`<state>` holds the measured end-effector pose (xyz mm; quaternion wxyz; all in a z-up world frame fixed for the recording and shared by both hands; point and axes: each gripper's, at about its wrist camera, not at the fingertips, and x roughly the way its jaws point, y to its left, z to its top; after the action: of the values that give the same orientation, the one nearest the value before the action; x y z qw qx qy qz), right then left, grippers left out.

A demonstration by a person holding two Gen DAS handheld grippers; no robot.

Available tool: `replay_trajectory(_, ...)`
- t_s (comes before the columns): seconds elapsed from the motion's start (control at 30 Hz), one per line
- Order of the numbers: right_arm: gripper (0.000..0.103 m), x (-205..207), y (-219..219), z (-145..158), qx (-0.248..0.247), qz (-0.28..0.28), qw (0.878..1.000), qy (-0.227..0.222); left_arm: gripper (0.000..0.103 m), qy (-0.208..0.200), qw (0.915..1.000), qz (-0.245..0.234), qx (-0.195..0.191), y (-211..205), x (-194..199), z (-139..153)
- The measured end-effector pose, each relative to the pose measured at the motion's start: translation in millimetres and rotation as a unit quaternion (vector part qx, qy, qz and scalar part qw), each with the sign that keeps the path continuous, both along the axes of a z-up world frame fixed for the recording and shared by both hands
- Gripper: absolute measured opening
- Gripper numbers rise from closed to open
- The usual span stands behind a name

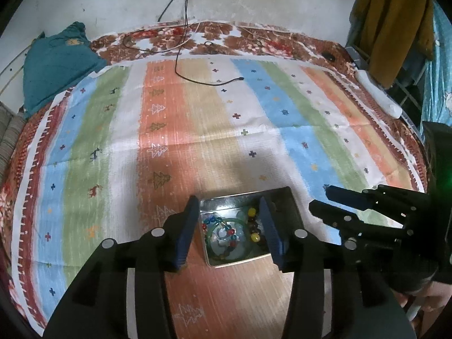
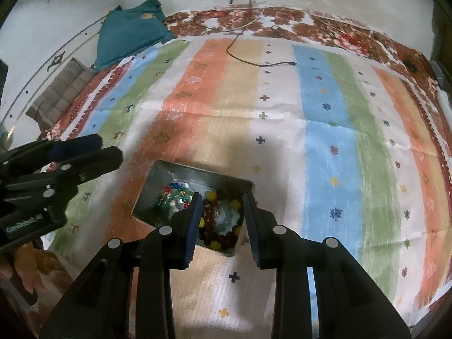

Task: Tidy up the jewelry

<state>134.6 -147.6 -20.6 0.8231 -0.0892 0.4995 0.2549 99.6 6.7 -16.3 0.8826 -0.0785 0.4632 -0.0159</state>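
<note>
Metal tin (image 1: pixel 285 197) of beaded bracelets (image 2: pixel 220 220) on striped cloth (image 1: pixel 254 113), left gripper (image 1: pixel 228 226) and right gripper (image 2: pixel 223 220) apparently above it, fingers wide, empty

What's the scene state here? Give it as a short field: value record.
surface: striped patterned cloth over a floral bedspread
container: open metal tin, lid not in view
contents: multicolour bead bracelet and dark red and yellow bead bracelet
left gripper: open, above tin, holds nothing
right gripper: open, above tin, holds nothing
loose jewelry outside tin: none visible
other: black cable, teal cloth
</note>
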Motion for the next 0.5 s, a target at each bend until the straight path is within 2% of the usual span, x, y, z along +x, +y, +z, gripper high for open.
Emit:
replay_trajectory(0.03, 0.035, -1, -2, 2, 0.001, -0.002, 1.000, -0.001, 0.045, 0.001, 1.0000, -0.001, 0.000, 0, -1, 0)
replay_trajectory(0.1, 0.044, -6, -7, 7, 0.001, -0.004, 1.000, -0.011, 0.048, 0.001, 1.0000, 0.001, 0.000, 2, -5, 1)
replay_trajectory(0.23, 0.046, -19, -14, 16, 0.016, 0.002, 1.000, -0.021, 0.053, -0.001, 1.0000, 0.000, 0.000, 3, -14, 3)
replay_trajectory(0.33, 0.048, -27, -18, 20, 0.020, 0.006, 0.999, -0.027, 0.060, -0.006, 1.0000, -0.003, 0.002, 0, -20, 5)
replay_trajectory(0.5, 0.055, -35, -24, 23, 0.026, 0.002, 0.999, -0.033, 0.065, -0.009, 0.9999, -0.008, -0.003, -5, -33, 4)
